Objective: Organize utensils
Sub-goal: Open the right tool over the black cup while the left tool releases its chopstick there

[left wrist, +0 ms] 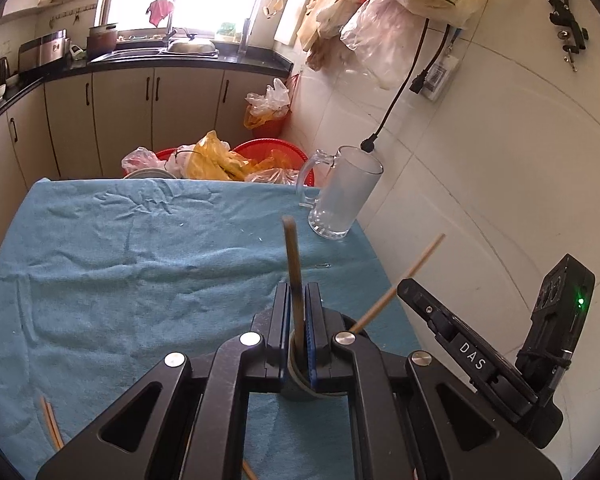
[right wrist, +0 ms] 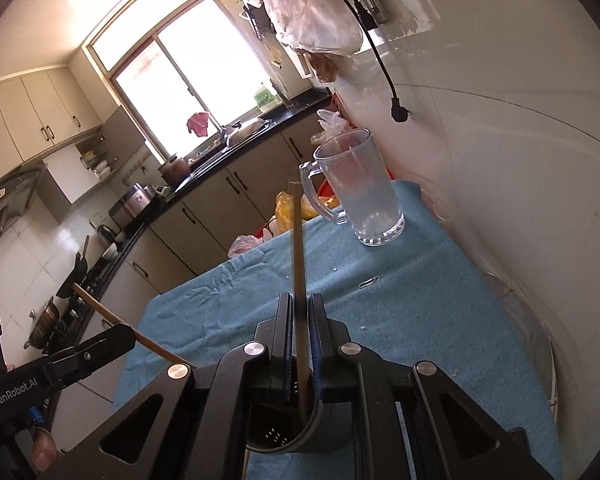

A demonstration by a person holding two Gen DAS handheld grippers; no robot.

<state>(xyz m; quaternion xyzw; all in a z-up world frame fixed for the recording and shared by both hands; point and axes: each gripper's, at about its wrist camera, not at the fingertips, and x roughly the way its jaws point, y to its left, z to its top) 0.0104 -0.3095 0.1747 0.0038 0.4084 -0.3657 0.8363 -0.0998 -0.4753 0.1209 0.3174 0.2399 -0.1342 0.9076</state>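
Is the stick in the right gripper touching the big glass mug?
Apart. In the left wrist view, the right gripper's chopstick ends short of the glass mug, with blue cloth and white wall showing between them.

The right gripper [right wrist: 299,312] is clamped on a chopstick [right wrist: 297,240] that runs straight ahead from between the jaws, its lower end dipping into a dark holder [right wrist: 300,436] just below them. Ahead and right of the jaws a glass mug [right wrist: 360,196] stands upright on the blue cloth [right wrist: 420,320]; a paperclip [right wrist: 369,282] lies between. Left of the jaws, the left gripper [right wrist: 100,344] pinches a second chopstick [right wrist: 112,320].
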